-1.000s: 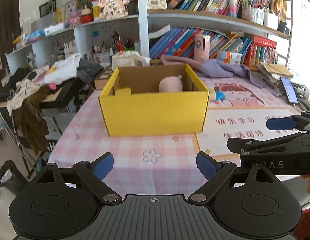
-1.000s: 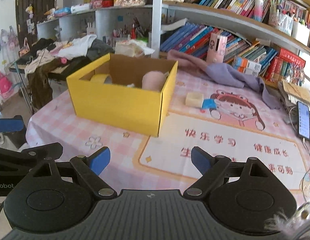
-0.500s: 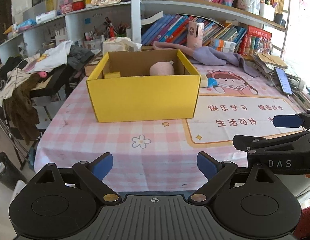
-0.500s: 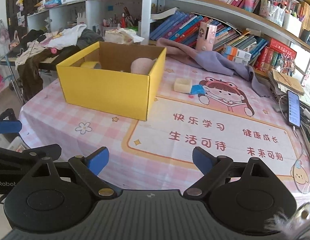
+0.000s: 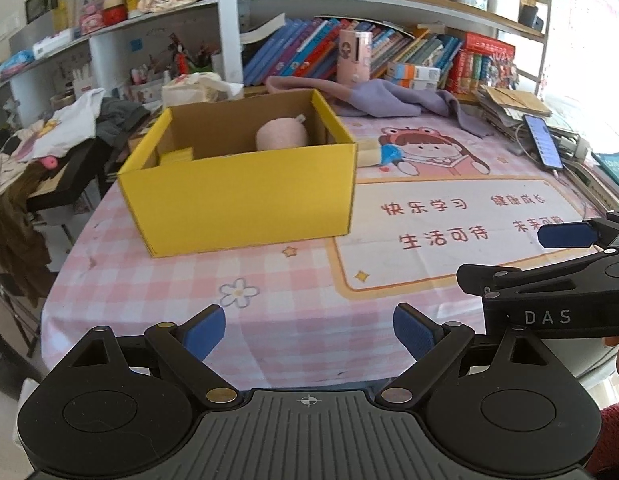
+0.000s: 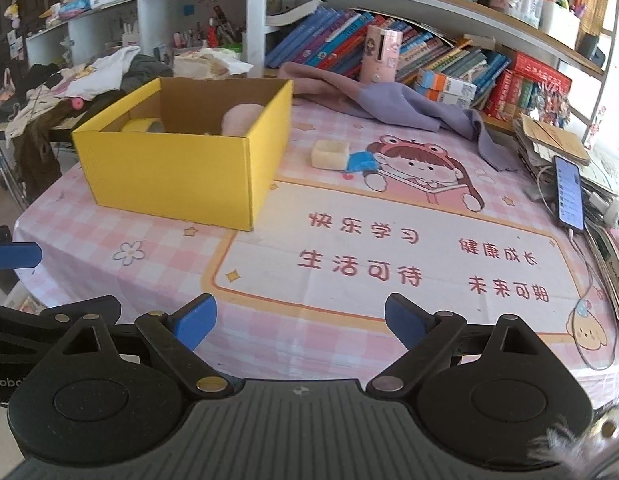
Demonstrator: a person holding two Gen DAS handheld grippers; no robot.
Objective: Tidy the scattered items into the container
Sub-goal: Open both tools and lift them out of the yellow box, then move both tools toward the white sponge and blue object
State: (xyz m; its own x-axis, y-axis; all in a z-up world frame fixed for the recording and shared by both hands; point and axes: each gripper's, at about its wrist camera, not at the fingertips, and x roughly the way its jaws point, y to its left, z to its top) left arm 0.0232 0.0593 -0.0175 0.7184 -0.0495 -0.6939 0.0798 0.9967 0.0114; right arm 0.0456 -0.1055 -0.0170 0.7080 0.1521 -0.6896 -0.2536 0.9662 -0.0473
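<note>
Both grippers backed off | yellow box (image 5: pixel 245 196) long axis left-right, opening up

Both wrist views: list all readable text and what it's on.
"快乐学习", "健康成长", "生活可待", "未来可期": pink checked cartoon tablecloth.
"DAS": black right tool, seen from the left wrist.
"Robo", cut off at the frame edge: black left tool, seen from the right wrist.
Book spines, phone screen: too small.

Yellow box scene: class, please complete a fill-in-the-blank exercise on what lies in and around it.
1. The pink ball lies ____ the yellow box.
2. The pale block sits on the tablecloth, ____ the box.
3. Both the left claw and the right claw hold ____.
4. The phone lies screen ____.

Missing words: inside; outside; nothing; up
</note>
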